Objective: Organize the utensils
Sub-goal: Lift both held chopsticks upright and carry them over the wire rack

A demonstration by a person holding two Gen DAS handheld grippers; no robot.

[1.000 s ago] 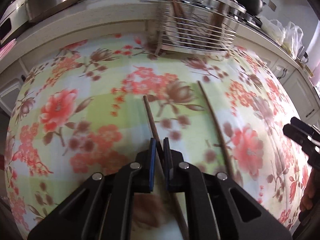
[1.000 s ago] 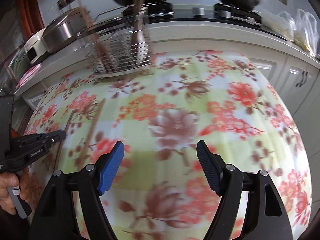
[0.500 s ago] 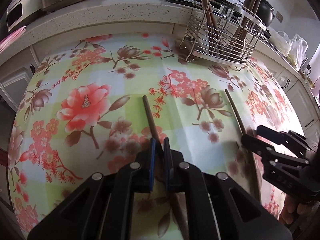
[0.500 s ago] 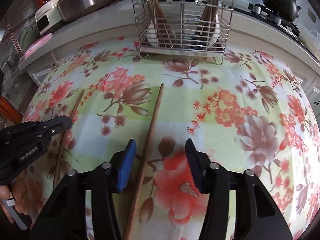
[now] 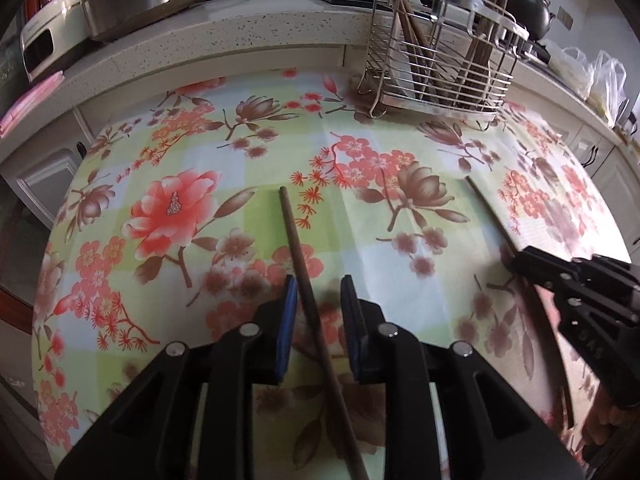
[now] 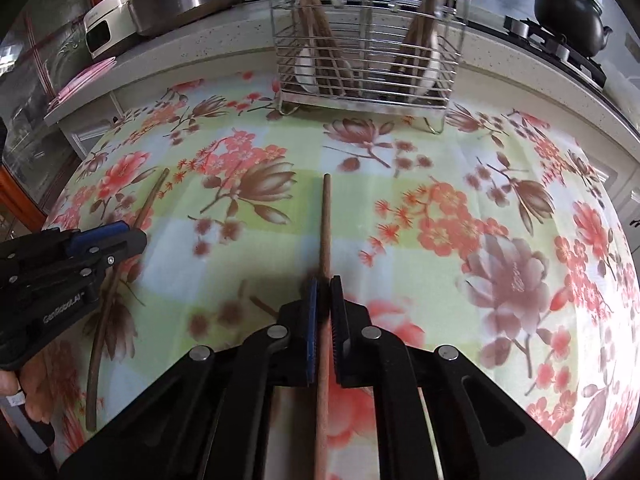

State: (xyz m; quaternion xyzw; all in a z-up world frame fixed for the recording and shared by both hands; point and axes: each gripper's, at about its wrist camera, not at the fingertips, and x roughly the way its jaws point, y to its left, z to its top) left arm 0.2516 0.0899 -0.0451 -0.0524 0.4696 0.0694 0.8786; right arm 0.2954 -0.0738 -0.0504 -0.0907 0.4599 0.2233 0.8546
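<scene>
Two wooden chopsticks lie on the floral tablecloth (image 5: 168, 208), well apart from each other, both pointing toward the wire utensil rack (image 5: 436, 76) that stands at the far edge of the table.

The left chopstick (image 5: 304, 280) runs between the pads of the left gripper (image 5: 318, 296), slanting back under the tool. Its jaws have just been opening: the blue pads now stand a little apart, with a clear gap on the right side of the stick. The left pad sits right beside the wood, though whether it touches cannot be told. The stick rests on the cloth, not clamped. From the right wrist camera this same gripper (image 6: 132, 236) comes in from the left edge, its tips over that chopstick (image 6: 108, 300), with part of a hand (image 6: 24, 400) on its handle.

The right chopstick (image 6: 325, 232) lies almost straight toward the rack (image 6: 368, 40) and passes between the pads of the right gripper (image 6: 325, 292). Those jaws have just been closing and now press together on the stick from both sides. In the left wrist view the right gripper (image 5: 516, 260) enters from the right, its tip on the same chopstick (image 5: 490, 212).
</scene>
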